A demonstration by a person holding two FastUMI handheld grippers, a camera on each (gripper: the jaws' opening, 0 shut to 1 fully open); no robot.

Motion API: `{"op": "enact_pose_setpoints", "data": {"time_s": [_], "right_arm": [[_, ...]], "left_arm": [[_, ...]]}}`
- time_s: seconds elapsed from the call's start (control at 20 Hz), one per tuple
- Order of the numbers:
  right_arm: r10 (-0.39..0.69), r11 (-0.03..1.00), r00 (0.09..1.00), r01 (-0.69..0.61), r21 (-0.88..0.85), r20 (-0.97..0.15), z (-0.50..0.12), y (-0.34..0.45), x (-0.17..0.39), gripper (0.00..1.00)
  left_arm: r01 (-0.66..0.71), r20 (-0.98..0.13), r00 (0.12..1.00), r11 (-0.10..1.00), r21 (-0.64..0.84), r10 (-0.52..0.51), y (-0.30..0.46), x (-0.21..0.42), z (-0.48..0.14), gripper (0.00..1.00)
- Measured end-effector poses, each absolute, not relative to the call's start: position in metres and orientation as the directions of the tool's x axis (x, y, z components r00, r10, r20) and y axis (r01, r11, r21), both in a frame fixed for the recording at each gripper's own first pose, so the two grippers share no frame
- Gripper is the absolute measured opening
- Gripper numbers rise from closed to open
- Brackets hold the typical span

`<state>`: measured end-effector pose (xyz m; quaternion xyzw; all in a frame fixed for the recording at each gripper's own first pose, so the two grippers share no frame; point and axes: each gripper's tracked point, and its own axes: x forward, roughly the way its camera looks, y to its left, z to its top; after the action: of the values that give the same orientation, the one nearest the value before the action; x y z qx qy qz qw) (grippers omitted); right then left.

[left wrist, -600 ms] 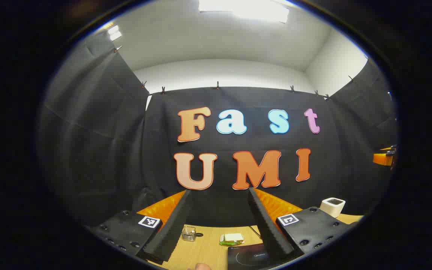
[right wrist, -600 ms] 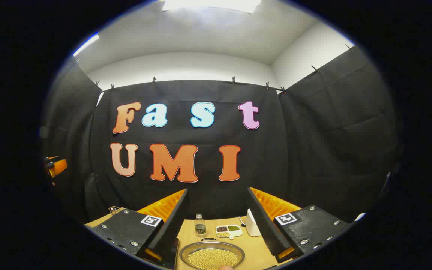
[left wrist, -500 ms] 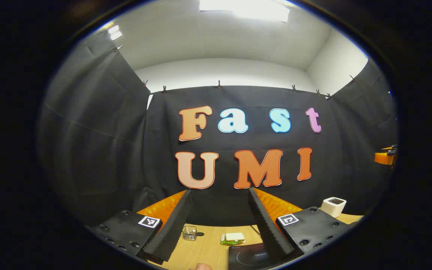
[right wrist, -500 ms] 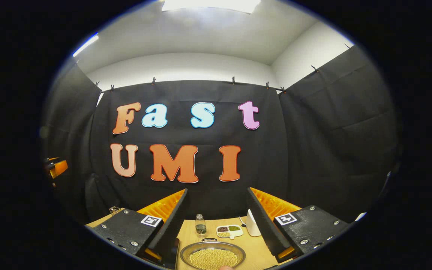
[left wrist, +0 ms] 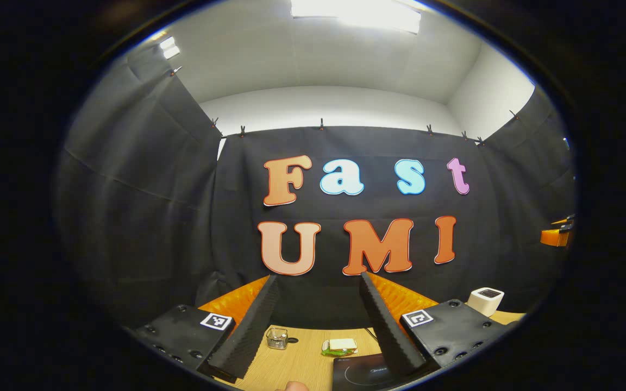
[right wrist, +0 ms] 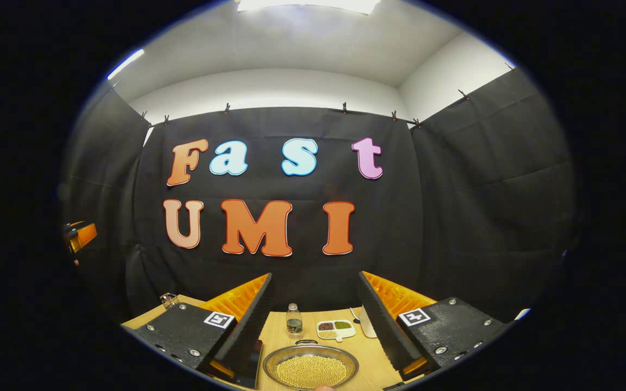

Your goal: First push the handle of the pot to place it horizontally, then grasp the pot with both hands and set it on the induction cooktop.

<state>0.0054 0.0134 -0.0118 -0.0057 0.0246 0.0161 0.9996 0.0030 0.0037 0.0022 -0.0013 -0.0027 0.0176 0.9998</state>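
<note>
A shallow metal pot (right wrist: 311, 365) full of yellow beans sits on the wooden table, low in the right gripper view. A small dark handle (right wrist: 306, 342) shows at its far rim. My right gripper (right wrist: 314, 276) hangs open above and short of the pot, holding nothing. The black induction cooktop (left wrist: 364, 372) lies low in the left gripper view, partly behind my right-hand finger. My left gripper (left wrist: 318, 278) is open and empty above the table. Each view catches the other gripper (left wrist: 556, 236) (right wrist: 80, 236) as an orange bit at its edge.
On the wooden table (left wrist: 302, 364), beyond the cooktop, stand a small glass jar (left wrist: 277, 338), a white and green item (left wrist: 339, 345) and a white box (left wrist: 486, 300). Behind the pot are a small bottle (right wrist: 293, 321), a divided dish (right wrist: 336, 329) and a white object (right wrist: 366, 325).
The right gripper view has tipped down a little, so more of the table and pot shows. The left gripper view has shifted slightly. Both grippers stay open.
</note>
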Motion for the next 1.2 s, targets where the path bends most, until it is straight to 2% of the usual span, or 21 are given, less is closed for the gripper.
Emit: {"op": "enact_pose_setpoints", "data": {"time_s": [0.05, 0.1, 0.15, 0.2, 0.3, 0.35, 0.55, 0.6, 0.75, 0.9, 0.95, 1.0, 1.1, 1.15, 1.2], "right_arm": [[0.038, 0.999, 0.998, -0.038, -0.011, -0.049, -0.012, 0.016, 0.005, 0.99], [0.044, 0.999, 0.998, -0.044, -0.010, -0.050, -0.012, 0.018, 0.005, 0.94], [0.048, 0.999, 0.998, -0.049, -0.008, -0.051, -0.012, 0.019, 0.005, 0.94], [0.052, 0.999, 0.997, -0.053, -0.005, -0.054, -0.014, 0.020, 0.005, 0.99], [0.056, 0.998, 0.997, -0.057, 0.000, -0.057, -0.015, 0.019, 0.005, 0.99], [0.056, 0.998, 0.997, -0.056, 0.003, -0.058, -0.016, 0.018, 0.006, 0.94], [0.042, 0.999, 0.997, -0.040, 0.021, -0.071, -0.020, 0.011, 0.006, 0.92], [0.043, 0.999, 0.996, -0.042, 0.022, -0.073, -0.021, 0.012, 0.006, 0.88], [0.047, 0.999, 0.995, -0.046, 0.010, -0.089, -0.029, 0.011, 0.004, 0.75], [0.077, 0.997, 0.990, -0.079, -0.007, -0.122, -0.040, 0.018, 0.002, 0.56], [0.087, 0.996, 0.988, -0.088, -0.005, -0.130, -0.044, 0.019, 0.001, 0.55], [0.093, 0.996, 0.986, -0.094, -0.002, -0.138, -0.048, 0.021, 0.000, 0.43], [0.095, 0.995, 0.982, -0.096, 0.004, -0.163, -0.060, 0.022, 0.000, 0.35], [0.097, 0.995, 0.979, -0.099, 0.003, -0.181, -0.068, 0.023, -0.001, 0.36], [0.102, 0.995, 0.974, -0.104, 0.002, -0.201, -0.076, 0.025, -0.001, 0.29]], "left_arm": [[-0.036, 0.003, 0.999, 0.999, -0.005, 0.036, 0.003, 0.003, 0.002, 0.98], [-0.035, 0.002, 0.999, 0.999, -0.006, 0.035, 0.003, 0.004, 0.001, 0.98], [-0.035, -0.001, 0.999, 0.999, -0.005, 0.035, 0.004, 0.002, 0.001, 0.98], [-0.036, -0.001, 0.999, 0.999, -0.005, 0.036, 0.003, 0.003, 0.001, 0.98], [-0.034, -0.002, 0.999, 0.999, -0.009, 0.034, 0.003, 0.002, 0.002, 0.98], [-0.031, -0.001, 1.000, 0.999, -0.010, 0.031, 0.001, 0.003, 0.002, 0.98], [-0.030, 0.004, 1.000, 1.000, -0.006, 0.030, 0.002, 0.002, 0.004, 1.00], [-0.031, 0.003, 1.000, 1.000, -0.005, 0.031, 0.002, 0.001, 0.003, 0.98], [-0.034, 0.001, 0.999, 0.999, -0.007, 0.034, 0.003, 0.001, 0.003, 1.00], [-0.031, -0.009, 0.999, 0.999, -0.012, 0.031, 0.002, 0.001, 0.001, 1.00], [-0.031, -0.014, 0.999, 0.999, -0.013, 0.030, 0.002, 0.000, -0.001, 0.98], [-0.030, -0.019, 0.999, 0.999, -0.014, 0.029, 0.002, 0.002, -0.001, 1.00], [-0.029, -0.028, 0.999, 0.999, -0.016, 0.028, 0.001, 0.002, -0.004, 1.00], [-0.028, -0.031, 0.999, 0.999, -0.017, 0.027, 0.001, 0.001, -0.004, 1.00], [-0.029, -0.032, 0.999, 0.999, -0.019, 0.028, 0.002, 0.002, -0.005, 1.00]]}}
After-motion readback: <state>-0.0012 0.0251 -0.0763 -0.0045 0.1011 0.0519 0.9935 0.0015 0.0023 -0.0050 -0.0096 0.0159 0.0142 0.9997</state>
